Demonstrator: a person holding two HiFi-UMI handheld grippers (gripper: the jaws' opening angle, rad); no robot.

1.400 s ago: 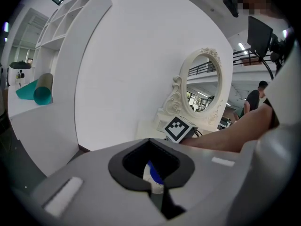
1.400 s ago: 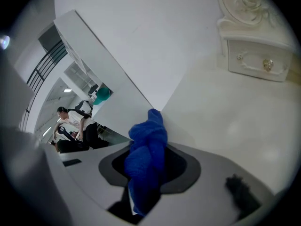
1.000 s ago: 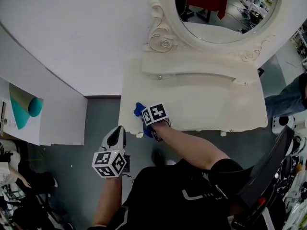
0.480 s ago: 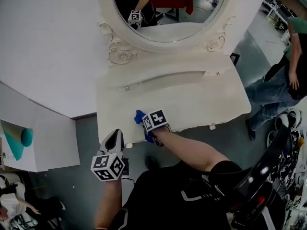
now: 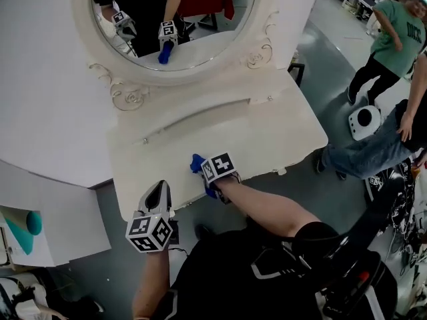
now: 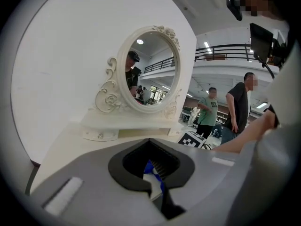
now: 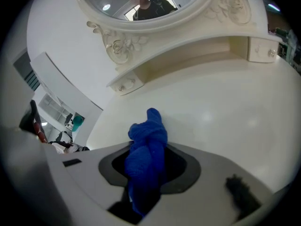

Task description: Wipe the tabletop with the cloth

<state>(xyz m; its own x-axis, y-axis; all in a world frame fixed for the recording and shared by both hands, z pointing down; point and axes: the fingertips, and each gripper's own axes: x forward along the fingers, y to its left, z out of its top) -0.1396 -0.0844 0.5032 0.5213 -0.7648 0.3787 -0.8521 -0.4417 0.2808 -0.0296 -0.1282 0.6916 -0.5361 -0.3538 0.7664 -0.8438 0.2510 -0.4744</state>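
I have the right gripper [image 5: 202, 173] down at the near-left part of the worktop [image 5: 273, 135], close to its near edge. In the right gripper view its fingers are clamped on the blue cloth [image 7: 147, 142]. The cloth is bunched into a thick wad that pokes out past the fingers, and its tip seems to rest on the cream surface.

From the head view the cloth [image 5: 195, 163] shows as a small blue lump just left of the gripper's marker cube. The left gripper [image 5: 160, 191] hangs off the near-left corner, beside the worktop and not over it. Its fingers [image 6: 117, 192] are together, and I make out nothing gripped between them.

I judge this to be the wiping step itself, with a stroke at the near-left corner. The broad stretch of worktop to the right, and the strip far back by the raised ledge [image 5: 200, 115] under the oval mirror [image 5: 170, 19], look to be left to cover.

The next move calls for downward pressure on the wad and a sweep to the right along the near edge. After that come passes farther back. Because the cloth is balled up, I expect a narrow contact patch, so the passes should overlap. I would stop short of the ledge so I don't knock it.
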